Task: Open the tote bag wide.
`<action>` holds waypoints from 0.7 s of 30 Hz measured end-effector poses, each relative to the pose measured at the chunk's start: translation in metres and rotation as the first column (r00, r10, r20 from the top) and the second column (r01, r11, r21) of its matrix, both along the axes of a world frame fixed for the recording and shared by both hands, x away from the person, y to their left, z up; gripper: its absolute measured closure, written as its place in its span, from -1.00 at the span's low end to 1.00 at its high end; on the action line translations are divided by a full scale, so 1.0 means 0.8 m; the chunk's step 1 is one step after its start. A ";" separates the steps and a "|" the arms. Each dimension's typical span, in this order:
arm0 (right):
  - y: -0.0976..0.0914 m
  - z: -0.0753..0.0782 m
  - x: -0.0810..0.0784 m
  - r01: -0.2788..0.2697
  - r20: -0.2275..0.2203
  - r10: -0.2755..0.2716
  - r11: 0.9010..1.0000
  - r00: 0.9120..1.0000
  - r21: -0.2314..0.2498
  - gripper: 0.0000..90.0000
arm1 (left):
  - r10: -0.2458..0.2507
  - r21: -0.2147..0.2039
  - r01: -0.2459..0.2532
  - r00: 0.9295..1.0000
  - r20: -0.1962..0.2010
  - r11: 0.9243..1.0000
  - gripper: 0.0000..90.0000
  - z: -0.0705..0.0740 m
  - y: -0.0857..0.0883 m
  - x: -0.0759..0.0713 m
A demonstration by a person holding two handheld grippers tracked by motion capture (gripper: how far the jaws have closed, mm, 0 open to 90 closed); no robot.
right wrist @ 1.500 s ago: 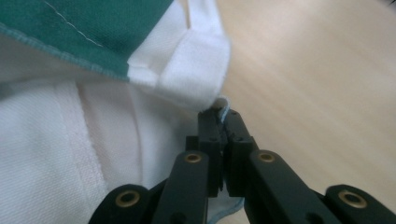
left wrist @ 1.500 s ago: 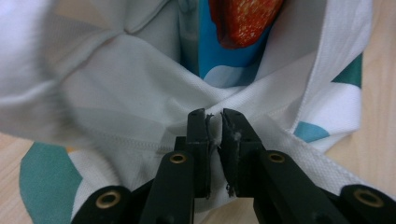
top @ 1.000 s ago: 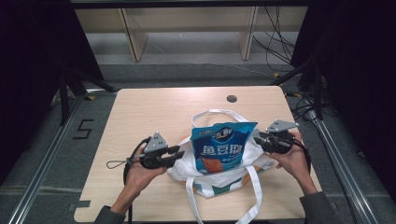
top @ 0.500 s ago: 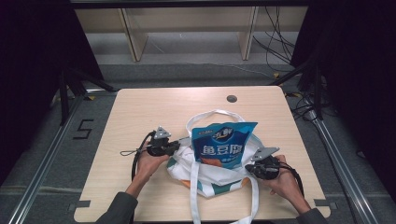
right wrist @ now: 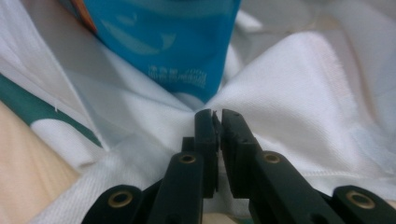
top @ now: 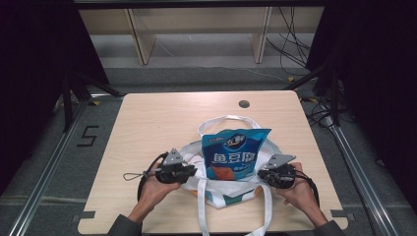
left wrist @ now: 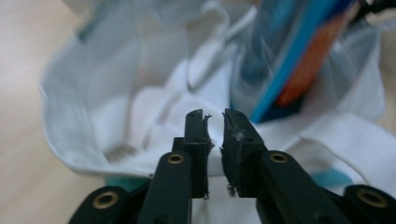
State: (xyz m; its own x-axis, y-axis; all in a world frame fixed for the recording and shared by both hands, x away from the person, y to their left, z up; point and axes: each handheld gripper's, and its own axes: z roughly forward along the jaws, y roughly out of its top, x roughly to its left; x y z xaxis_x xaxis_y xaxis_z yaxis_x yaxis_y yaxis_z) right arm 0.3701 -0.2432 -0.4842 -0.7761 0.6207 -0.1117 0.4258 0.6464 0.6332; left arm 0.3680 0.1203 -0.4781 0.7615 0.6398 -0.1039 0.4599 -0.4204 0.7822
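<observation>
High view: a white tote bag (top: pixel 216 189) lies on the wooden table (top: pixel 147 123) at its 6 o'clock edge, with a blue snack packet (top: pixel 235 156) standing in its mouth. The left gripper (top: pixel 189 172) meets the bag at the packet's 9 o'clock, the right gripper (top: pixel 263 176) at its 3 o'clock.

Left gripper view: the jaws are nearly closed on a fold of the bag's white fabric (left wrist: pixel 154 107), a detail too small to read from above; the packet (left wrist: pixel 289 51) is blurred at 1 o'clock.

Right gripper view: the jaws pinch white cloth (right wrist: pixel 299 107) directly below the packet (right wrist: pixel 163 37).

Against the frame half a second earlier, the left gripper sits lower and nearer the person, while the right gripper stays at the bag's right edge.

The bag's handles (top: pixel 202 216) run off the bottom edge of the high view.
</observation>
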 end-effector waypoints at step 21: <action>0.003 -0.004 -0.010 -0.002 -0.006 0.002 1.000 1.000 -0.028 0.95 | -0.013 0.043 0.015 0.998 -0.058 0.999 0.77 -0.038 0.001 -0.037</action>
State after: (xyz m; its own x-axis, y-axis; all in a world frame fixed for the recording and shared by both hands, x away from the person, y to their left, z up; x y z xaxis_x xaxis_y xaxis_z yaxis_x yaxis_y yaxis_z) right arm 0.3621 -0.2410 -0.4874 -0.7779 0.6160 -0.1242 0.4286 0.6647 0.6119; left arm 0.3383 0.1208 -0.5082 0.7638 0.6341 -0.1206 0.4980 -0.4600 0.7351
